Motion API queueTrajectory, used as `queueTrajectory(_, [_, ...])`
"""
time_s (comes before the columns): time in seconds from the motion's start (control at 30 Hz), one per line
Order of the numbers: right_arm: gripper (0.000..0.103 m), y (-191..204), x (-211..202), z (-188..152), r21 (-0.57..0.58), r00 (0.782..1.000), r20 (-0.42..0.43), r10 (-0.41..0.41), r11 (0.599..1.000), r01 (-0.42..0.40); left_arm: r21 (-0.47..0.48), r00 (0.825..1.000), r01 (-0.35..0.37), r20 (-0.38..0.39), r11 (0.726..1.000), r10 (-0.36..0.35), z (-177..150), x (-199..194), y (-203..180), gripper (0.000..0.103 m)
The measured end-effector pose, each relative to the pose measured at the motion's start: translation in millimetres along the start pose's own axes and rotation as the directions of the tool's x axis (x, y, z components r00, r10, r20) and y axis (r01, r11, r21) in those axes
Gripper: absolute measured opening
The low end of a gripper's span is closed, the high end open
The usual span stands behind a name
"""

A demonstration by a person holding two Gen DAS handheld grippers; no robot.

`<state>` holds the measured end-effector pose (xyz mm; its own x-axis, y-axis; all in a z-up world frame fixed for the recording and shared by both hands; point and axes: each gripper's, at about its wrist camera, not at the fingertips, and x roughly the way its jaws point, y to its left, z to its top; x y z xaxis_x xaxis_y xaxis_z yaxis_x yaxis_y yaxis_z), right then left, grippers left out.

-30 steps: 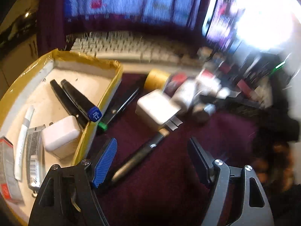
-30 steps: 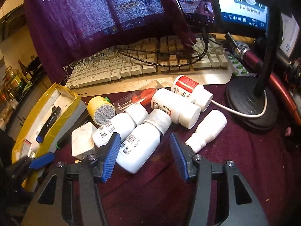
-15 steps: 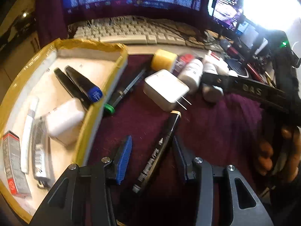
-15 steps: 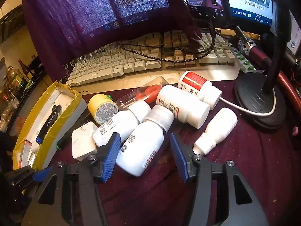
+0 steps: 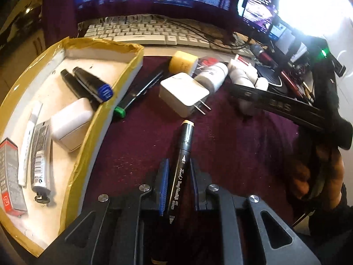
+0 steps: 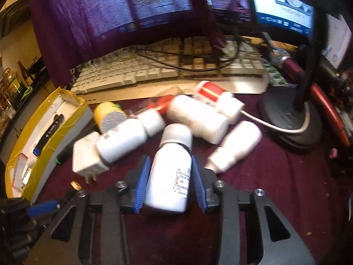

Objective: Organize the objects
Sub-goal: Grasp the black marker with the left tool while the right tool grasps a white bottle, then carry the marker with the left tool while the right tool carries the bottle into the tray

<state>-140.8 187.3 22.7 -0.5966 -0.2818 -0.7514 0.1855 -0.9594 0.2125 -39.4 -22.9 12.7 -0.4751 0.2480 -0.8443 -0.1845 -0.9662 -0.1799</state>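
Left tool (image 5: pixel 178 184) jaws closing on a black art marker with a tan cap (image 5: pixel 181 167); blue pads sit against both sides of its barrel, marker pointing straight ahead on the maroon cloth-covered counter (image 5: pixel 231 154). Ahead of the tool: a white square plug-in charger (image 5: pixel 184 92). To its left: a shallow yellow-taped tray (image 5: pixel 92 130) holding 2 black markers, 1 blue-capped (image 5: pixel 92 84), a white adapter block (image 5: pixel 70 124), and a silver tube (image 5: pixel 40 156).

Right tool (image 6: pixel 169 176) jaws closing on a white plastic bottle with a grey cap (image 6: pixel 171 172); pads touch its sides, cap pointing away. Just beyond lie more white bottles (image 6: pixel 123 141), 1 with a red label (image 6: pixel 211 92), and a yellow-rimmed round container (image 6: pixel 110 114). A beige keyboard (image 6: pixel 167 70) sits further ahead.
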Motion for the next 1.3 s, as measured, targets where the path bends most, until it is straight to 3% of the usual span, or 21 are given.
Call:
queueTrajectory(0.33, [0.035,-20.4,-2.0,3.2,0.074,0.998,-0.051,0.026,0.997,-0.022,-0.009,1.000,-0.023,-0.018,1.000,0.023,3.9,3.4,-2.6,0.016])
queueTrajectory(0.57, [0.035,-20.9,-4.7,0.1,0.057,0.997,-0.080,0.023,0.998,-0.018,-0.003,0.998,-0.048,-0.048,0.999,0.048,5.6,4.9,-5.5,0.016])
queueTrajectory(0.77, [0.035,-15.3,-9.7,-6.9,-0.041,0.997,-0.076,-0.008,0.999,0.005,0.030,0.996,-0.073,-0.052,0.997,0.074,3.7,5.6,-14.2,0.021])
queueTrajectory(0.9, [0.032,-12.6,-11.5,-8.8,-0.055,0.997,-0.074,-0.010,0.998,0.006,0.085,0.991,-0.128,-0.035,0.988,0.131,1.3,8.4,-26.6,0.023])
queueTrajectory(1.0, [0.032,-12.4,-23.6,-8.9,-0.048,0.999,-0.025,0.020,0.999,-0.021,0.096,0.987,-0.155,-0.018,0.983,0.158,-2.8,5.6,-26.7,0.013])
queueTrajectory(1.03, [0.032,-11.5,-29.0,-8.9,-0.050,1.000,0.001,0.031,0.998,-0.031,0.065,0.991,-0.132,-0.006,0.989,0.133,-2.8,1.9,-21.7,0.012])
queueTrajectory(1.13, [0.032,-9.2,-41.6,-8.6,-0.034,0.995,0.077,0.067,0.997,-0.065,-0.082,0.997,0.065,0.045,0.994,-0.062,-2.3,-17.1,6.8,0.012])
queueTrajectory(1.3, [0.032,12.3,-37.1,-2.2,-0.035,0.985,0.077,0.153,0.988,-0.151,-0.212,0.961,0.262,0.146,0.942,-0.234,1.8,-44.9,42.6,0.012])
